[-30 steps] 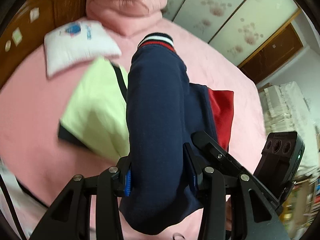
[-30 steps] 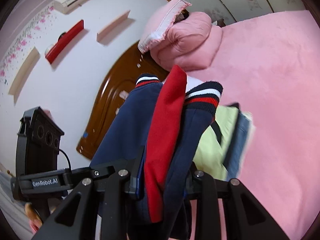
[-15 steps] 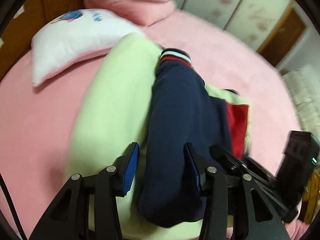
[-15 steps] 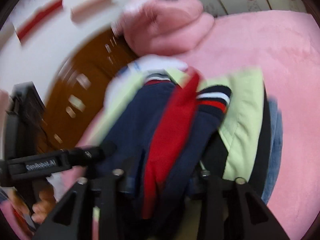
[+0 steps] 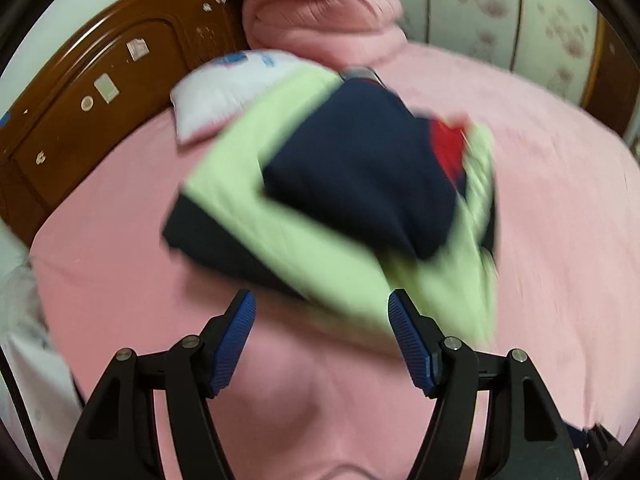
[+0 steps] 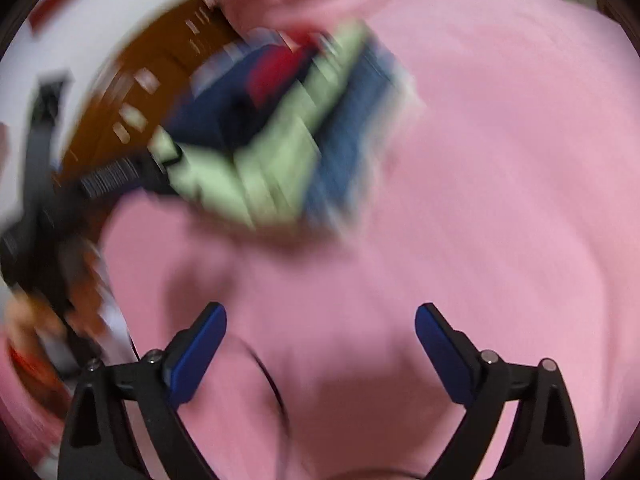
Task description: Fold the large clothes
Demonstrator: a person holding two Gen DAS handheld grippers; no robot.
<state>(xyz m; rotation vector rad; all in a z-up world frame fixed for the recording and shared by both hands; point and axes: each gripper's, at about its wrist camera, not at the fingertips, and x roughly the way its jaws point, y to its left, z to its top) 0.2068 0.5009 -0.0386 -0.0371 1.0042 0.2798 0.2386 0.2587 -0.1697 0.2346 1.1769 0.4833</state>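
Both our grippers spread, jaws just opened, nothing between — left gripper (image 5: 322, 344), right gripper (image 6: 320, 344). Navy-red garment (image 5: 360, 168) sits on green folded pile (image 5: 340, 264), frame centre.

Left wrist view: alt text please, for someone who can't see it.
A folded navy garment with a red patch lies on a light green folded garment on a pink bed. The left gripper is open and empty in front of the stack. Behind are a white pillow, pink bedding and a wooden headboard.
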